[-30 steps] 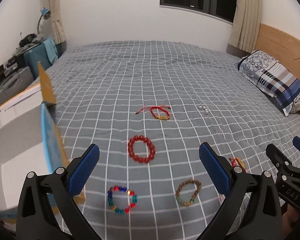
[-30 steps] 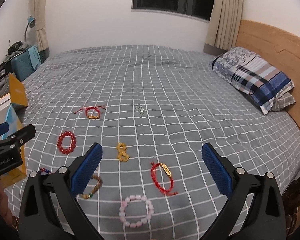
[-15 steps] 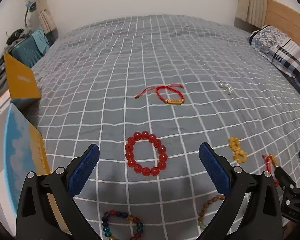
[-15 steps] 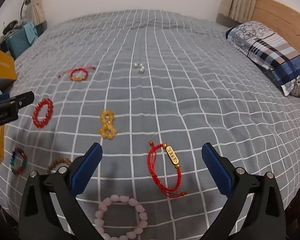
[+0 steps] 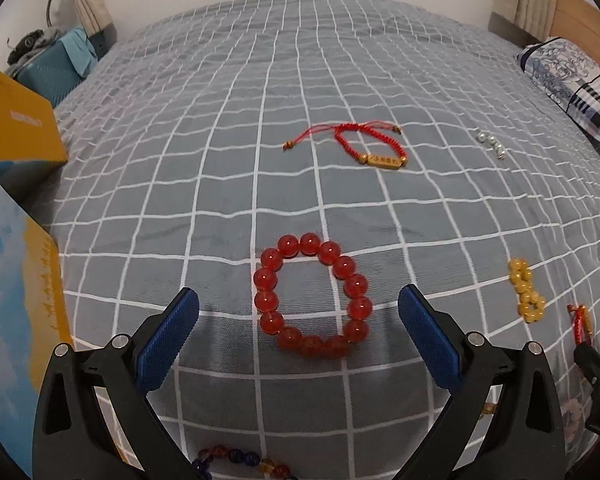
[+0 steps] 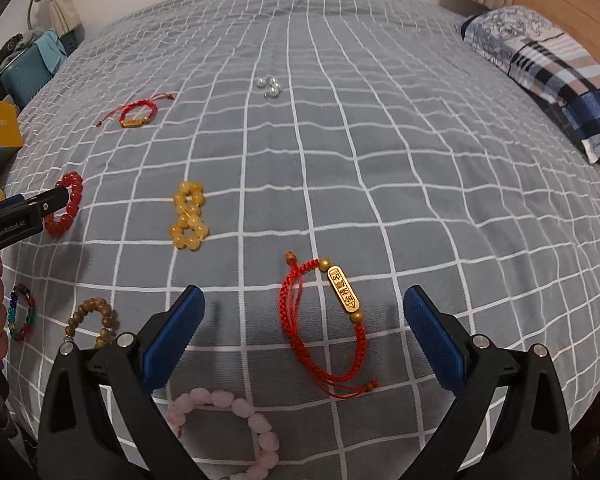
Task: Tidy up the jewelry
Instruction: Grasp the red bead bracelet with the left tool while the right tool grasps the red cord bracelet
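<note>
Jewelry lies scattered on a grey checked bedspread (image 5: 300,80). My left gripper (image 5: 298,312) is open and empty, low over a red bead bracelet (image 5: 311,295) that sits between its fingers. My right gripper (image 6: 304,312) is open and empty, its fingers either side of a red cord bracelet with a gold tag (image 6: 328,320). A yellow bead bracelet (image 6: 188,216), a second red cord bracelet (image 5: 364,146), silver pearls (image 6: 269,85), a pink bead bracelet (image 6: 236,428), a brown wooden one (image 6: 94,320) and a multicoloured one (image 6: 20,316) lie around.
An open yellow and blue box (image 5: 16,264) stands at the bed's left edge. A blue suitcase (image 5: 50,74) and a lamp are beyond it. A plaid pillow (image 6: 548,76) lies at the right by the wooden headboard.
Both grippers have moved forward and down toward the bed. The red bead bracelet and the red cord bracelet now sit closer, between the open fingers.
</note>
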### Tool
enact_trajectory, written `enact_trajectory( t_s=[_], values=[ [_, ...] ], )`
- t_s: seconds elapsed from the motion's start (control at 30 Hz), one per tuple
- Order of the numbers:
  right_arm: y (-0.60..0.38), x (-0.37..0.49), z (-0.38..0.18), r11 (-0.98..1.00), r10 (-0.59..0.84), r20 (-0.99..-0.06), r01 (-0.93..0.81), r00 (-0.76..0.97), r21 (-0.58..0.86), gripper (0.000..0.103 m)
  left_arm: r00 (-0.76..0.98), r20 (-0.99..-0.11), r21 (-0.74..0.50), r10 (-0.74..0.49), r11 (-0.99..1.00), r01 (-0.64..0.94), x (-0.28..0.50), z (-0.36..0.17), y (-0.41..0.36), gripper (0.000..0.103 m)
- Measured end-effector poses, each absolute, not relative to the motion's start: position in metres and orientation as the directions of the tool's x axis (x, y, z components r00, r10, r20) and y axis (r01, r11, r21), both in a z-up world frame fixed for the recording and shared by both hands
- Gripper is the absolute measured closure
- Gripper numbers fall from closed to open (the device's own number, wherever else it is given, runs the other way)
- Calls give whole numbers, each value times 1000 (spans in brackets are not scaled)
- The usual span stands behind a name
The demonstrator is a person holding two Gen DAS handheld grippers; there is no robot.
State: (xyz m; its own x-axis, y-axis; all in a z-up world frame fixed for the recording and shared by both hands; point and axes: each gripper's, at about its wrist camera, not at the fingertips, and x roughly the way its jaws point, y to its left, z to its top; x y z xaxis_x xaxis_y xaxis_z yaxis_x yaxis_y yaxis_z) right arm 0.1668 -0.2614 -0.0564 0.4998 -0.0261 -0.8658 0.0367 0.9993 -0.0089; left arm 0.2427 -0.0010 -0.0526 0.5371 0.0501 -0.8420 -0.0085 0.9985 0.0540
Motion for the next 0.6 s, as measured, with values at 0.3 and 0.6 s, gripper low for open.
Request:
enact_trajectory(
  t_s=[0.3,0.6],
  values=[
    [-270,177,-72,998,-12,-894,55,447,15,8,484,-875,32,29,999,-1,255,-70,4,6],
    [-275,183,-81,997,3,-920,74,392,35,19,464,-885,30,28,1000,-4,258,-77,7,15]
  ],
)
